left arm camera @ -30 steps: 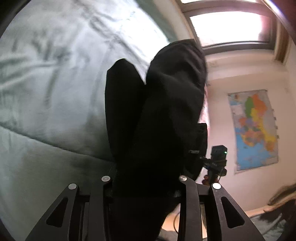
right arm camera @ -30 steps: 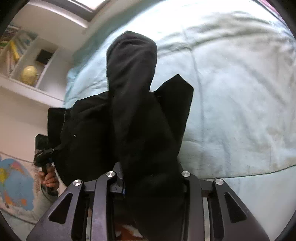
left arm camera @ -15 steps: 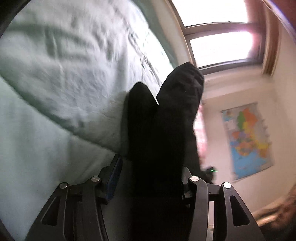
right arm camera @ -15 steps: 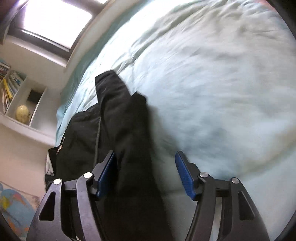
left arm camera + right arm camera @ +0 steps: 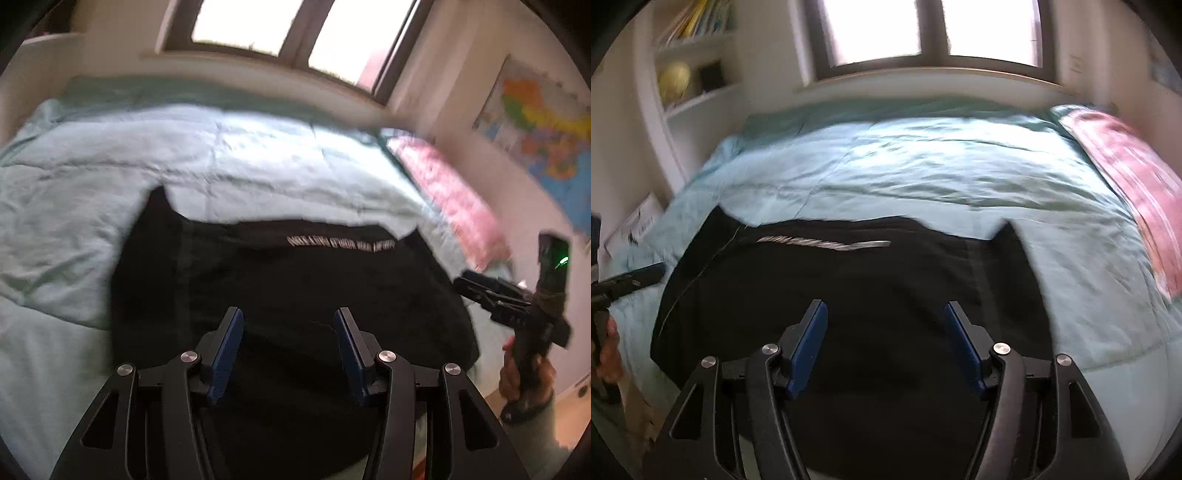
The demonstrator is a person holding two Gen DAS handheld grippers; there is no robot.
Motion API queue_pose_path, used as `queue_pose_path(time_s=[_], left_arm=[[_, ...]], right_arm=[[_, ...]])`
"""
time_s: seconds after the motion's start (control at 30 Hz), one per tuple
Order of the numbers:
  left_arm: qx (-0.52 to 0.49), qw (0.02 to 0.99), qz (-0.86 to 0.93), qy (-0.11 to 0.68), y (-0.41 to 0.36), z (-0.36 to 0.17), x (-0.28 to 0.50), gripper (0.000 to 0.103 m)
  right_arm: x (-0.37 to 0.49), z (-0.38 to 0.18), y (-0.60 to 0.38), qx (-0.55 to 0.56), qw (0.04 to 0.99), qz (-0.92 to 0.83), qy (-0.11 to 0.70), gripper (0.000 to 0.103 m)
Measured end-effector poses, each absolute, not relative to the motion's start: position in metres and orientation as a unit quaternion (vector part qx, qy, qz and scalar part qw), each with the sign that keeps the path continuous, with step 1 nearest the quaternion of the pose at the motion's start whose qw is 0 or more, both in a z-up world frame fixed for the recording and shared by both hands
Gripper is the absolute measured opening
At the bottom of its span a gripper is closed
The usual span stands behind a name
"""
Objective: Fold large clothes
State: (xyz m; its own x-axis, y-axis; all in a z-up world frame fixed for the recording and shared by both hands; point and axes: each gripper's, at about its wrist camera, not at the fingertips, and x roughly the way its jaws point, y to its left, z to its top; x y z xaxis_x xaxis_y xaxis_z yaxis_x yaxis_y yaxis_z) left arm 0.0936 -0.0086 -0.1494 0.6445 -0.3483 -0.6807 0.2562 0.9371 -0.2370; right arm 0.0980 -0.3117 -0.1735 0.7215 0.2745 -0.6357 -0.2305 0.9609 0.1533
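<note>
The black garment (image 5: pixel 295 295) is lying flat on the near side of the bed (image 5: pixel 110 177). Both left tongs (image 5: pixel 288 350) and right tongs (image 5: pixel 886 343) are hovering agape, gripping nothing; next fold probably needs fresh edge grips.

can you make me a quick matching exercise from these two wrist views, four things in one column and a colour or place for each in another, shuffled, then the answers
Things:
1. garment
2. quilt
3. pillow
4. map

Colour or place:
A. pink, at the right edge of the bed
B. pale mint green, spread over the bed
C. black, lying flat on the bed with a line of white print
D. multicoloured, hanging on the right wall

Pairs: 1-C, 2-B, 3-A, 4-D
</note>
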Motion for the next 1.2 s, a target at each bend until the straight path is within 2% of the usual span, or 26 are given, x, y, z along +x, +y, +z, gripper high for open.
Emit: queue_pose_path(time_s=[0.13, 0.2, 0.33, 0.43, 0.63, 0.8, 0.9, 1.03, 1.2], left_arm=[[-0.029, 0.877, -0.116, 0.465, -0.033, -0.202, 0.133, 0.053], [-0.020, 0.873, -0.104, 0.476, -0.039, -0.212, 0.140, 0.053], [-0.051, 0.864, -0.095, 0.492, -0.028, -0.216, 0.152, 0.053], [-0.022, 0.876, -0.087, 0.474, -0.034, -0.202, 0.138, 0.053], [0.079, 0.906, -0.017, 0.415, -0.053, -0.150, 0.090, 0.053], [0.059, 0.945, -0.023, 0.322, -0.061, -0.083, 0.041, 0.053], [0.068, 0.959, -0.003, 0.277, -0.068, -0.052, 0.019, 0.054], [0.087, 0.966, 0.035, 0.242, -0.070, -0.021, -0.010, 0.074], [0.079, 0.972, 0.042, 0.216, -0.070, 0.003, -0.037, 0.078]], right_arm=[[0.142, -0.209, -0.260, -0.010, 0.904, 0.100, 0.416, 0.069], [0.160, -0.238, -0.250, -0.020, 0.884, 0.093, 0.457, 0.070], [0.172, -0.258, -0.249, -0.008, 0.885, 0.083, 0.459, 0.071], [0.171, -0.256, -0.258, 0.010, 0.884, 0.087, 0.460, 0.071], [0.141, -0.218, -0.280, 0.070, 0.894, 0.071, 0.438, 0.071], [0.093, -0.154, -0.294, 0.104, 0.925, 0.073, 0.358, 0.071], [0.064, -0.113, -0.292, 0.090, 0.944, 0.071, 0.309, 0.075], [0.032, -0.070, -0.284, 0.069, 0.962, 0.067, 0.254, 0.085], [-0.013, -0.032, -0.274, 0.060, 0.975, 0.067, 0.202, 0.091]])
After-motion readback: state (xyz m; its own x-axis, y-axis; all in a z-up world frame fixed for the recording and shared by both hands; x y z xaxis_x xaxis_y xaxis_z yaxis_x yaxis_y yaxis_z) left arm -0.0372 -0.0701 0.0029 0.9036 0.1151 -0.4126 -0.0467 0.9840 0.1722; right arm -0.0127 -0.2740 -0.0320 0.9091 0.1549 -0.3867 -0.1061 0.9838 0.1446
